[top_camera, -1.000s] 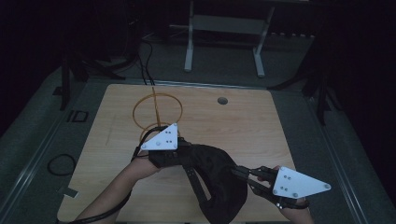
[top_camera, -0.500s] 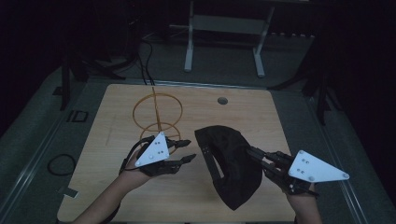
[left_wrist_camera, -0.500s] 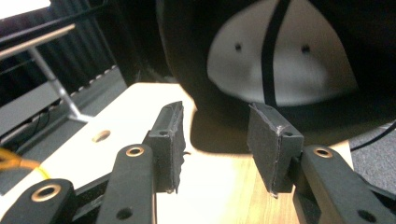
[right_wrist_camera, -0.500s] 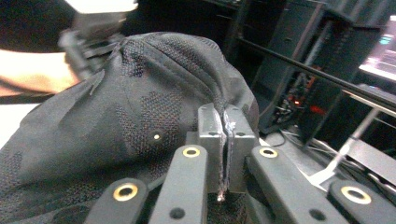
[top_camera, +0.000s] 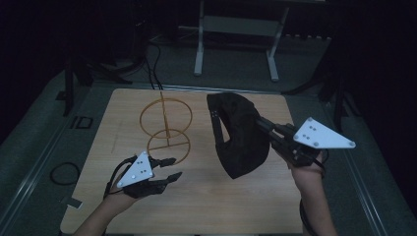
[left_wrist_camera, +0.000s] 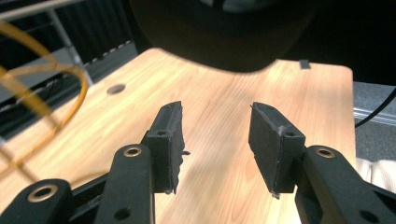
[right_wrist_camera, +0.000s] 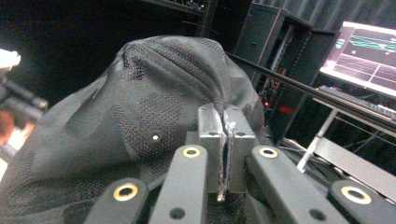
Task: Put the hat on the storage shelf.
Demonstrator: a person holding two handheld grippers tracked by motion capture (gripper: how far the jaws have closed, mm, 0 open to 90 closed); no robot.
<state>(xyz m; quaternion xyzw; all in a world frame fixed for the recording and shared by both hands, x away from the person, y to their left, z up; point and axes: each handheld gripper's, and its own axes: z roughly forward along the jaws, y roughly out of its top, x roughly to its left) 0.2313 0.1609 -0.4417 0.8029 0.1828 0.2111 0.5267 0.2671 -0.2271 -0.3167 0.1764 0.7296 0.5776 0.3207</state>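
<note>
A black mesh cap (top_camera: pixel 238 132) hangs in the air above the right half of the wooden table (top_camera: pixel 206 206). My right gripper (top_camera: pixel 263 123) is shut on its fabric, and the right gripper view shows both jaws pinching a fold of the cap (right_wrist_camera: pixel 140 121). My left gripper (top_camera: pixel 171 168) stands open low over the front left of the table, holding nothing. In the left gripper view its jaws (left_wrist_camera: pixel 215 140) are wide apart, with the cap (left_wrist_camera: pixel 219 32) hanging ahead. A gold wire stand (top_camera: pixel 166 129) of two rings on a rod stands left of centre.
A small round hole (left_wrist_camera: pixel 116 88) marks the table near its far edge. A metal frame (top_camera: pixel 236 39) stands on the floor beyond the table. A lit monitor (right_wrist_camera: pixel 364 51) sits at the right. Cables (top_camera: pixel 64 173) lie on the floor at the left.
My right gripper has lifted the cap up and toward the far right. My left gripper let go of the cap, opened, and drew back to the front left.
</note>
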